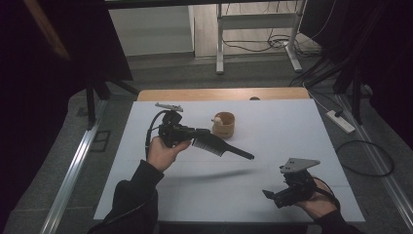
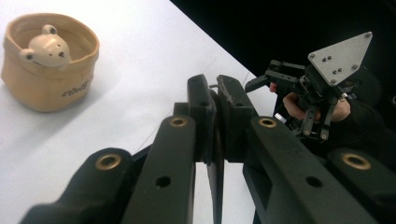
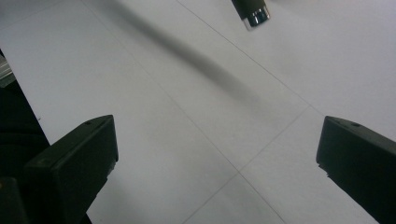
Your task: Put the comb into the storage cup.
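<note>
Holding a black comb [image 1: 216,145] up off the white table [image 1: 272,195], our left gripper [image 1: 191,132] has its jaws squeezed tight on the toothed end. The comb sticks out to the right, and its thin handle points at the middle of the table. We can see its long dark shadow on the white top below it, so the comb is in the air and not lying down.

From the left gripper view, the two black jaws press together with a thin dark edge of the comb [image 2: 215,172] pinched between them.

Just behind the comb sits a small tan cup [image 1: 223,125] with a little bear face [image 2: 45,47] peeking out of it. The cup stands upright, near the comb but not touching it.

Our right gripper [image 1: 268,194] is low at the near right part of the table, well apart from the comb. Its jaws are spread wide, with nothing between them. In the right gripper view, the tip of the comb's handle [image 3: 251,11] shows at the top, with its shadow on the table.
</note>
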Tool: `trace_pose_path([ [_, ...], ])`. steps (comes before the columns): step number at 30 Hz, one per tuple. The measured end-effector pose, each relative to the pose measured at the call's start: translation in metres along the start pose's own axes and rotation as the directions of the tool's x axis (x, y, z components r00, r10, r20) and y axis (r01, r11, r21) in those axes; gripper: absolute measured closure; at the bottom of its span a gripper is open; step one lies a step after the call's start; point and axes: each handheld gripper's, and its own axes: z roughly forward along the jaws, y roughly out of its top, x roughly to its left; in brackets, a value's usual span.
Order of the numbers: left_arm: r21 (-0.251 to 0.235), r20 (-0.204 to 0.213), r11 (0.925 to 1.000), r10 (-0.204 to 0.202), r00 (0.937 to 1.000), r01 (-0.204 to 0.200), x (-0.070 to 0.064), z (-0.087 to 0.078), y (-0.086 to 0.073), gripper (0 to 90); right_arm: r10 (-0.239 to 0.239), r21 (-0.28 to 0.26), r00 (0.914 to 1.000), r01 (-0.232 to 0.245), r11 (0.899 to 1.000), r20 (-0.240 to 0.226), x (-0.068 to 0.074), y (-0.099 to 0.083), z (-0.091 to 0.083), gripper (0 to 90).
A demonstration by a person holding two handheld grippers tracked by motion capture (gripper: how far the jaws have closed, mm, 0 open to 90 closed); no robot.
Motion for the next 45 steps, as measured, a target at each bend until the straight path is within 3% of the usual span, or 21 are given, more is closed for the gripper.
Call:
trace_pose_path([
  [4,0.001,-0.012,1.0,0.001,0.9999,-0.001,0.002,-0.002,0.004,83.7,0.018,-0.003,0.9998,-0.018,1.0,0.009,-0.002,-0.004,-0.003,0.0],
  [13,-0.011,-0.029,0.9999,-0.004,0.9996,0.004,0.007,-0.011,0.013,83.7,0.107,-0.027,0.9931,-0.105,0.994,0.049,-0.009,-0.015,-0.014,0.0],
  [31,-0.027,-0.092,0.9996,0.002,0.9958,-0.004,0.014,-0.028,0.036,83.6,0.175,-0.011,0.9771,-0.175,0.984,0.121,-0.019,-0.036,-0.031,0.0],
  [35,-0.033,-0.105,0.9995,-0.001,0.9945,-0.002,0.016,-0.032,0.04,83.7,0.202,-0.025,0.9704,-0.2,0.979,0.133,-0.021,-0.039,-0.036,0.0],
  [45,-0.053,-0.123,0.9985,-0.014,0.9923,0.007,0.019,-0.043,0.047,83.6,0.248,0.01,0.9528,-0.254,0.967,0.175,-0.023,-0.044,-0.046,0.0],
])
